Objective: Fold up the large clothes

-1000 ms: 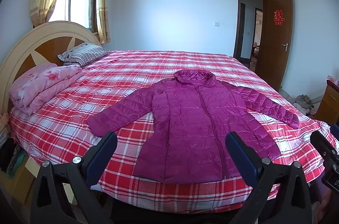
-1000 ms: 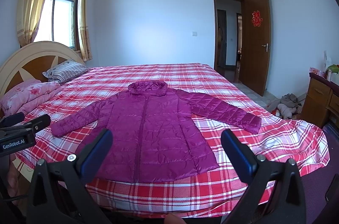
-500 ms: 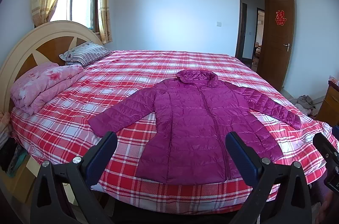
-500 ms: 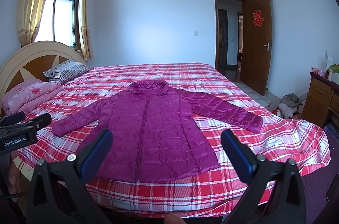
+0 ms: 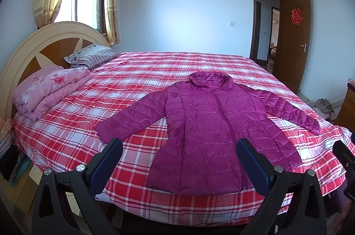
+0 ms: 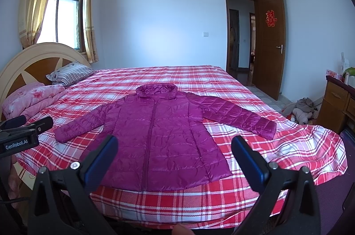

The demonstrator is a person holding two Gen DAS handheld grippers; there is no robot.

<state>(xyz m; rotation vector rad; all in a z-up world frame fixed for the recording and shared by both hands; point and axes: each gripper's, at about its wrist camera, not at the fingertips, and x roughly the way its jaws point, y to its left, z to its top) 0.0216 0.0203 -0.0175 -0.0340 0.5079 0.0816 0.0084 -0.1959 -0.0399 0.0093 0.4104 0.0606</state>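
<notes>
A magenta quilted jacket (image 5: 213, 124) (image 6: 159, 135) lies flat and face up on the red plaid bed (image 5: 144, 79) (image 6: 221, 88), zipped, both sleeves spread out, its hem near the front edge. My left gripper (image 5: 179, 155) hovers open in front of the hem, short of the bed, with nothing between its fingers. My right gripper (image 6: 175, 152) is open too, empty, just before the hem. The left gripper's body (image 6: 20, 135) shows at the left edge of the right wrist view.
A folded pink quilt (image 5: 48, 88) and a striped pillow (image 5: 93, 55) sit by the round headboard (image 5: 26, 50) at the left. An open brown door (image 6: 269, 44), a heap of clothes on the floor (image 6: 301, 110) and a wooden cabinet (image 6: 335, 106) are at the right.
Both views have drifted slightly, the jacket sitting a little higher and to the right in the frames. Both grippers stay open and empty; the jacket has not moved.
</notes>
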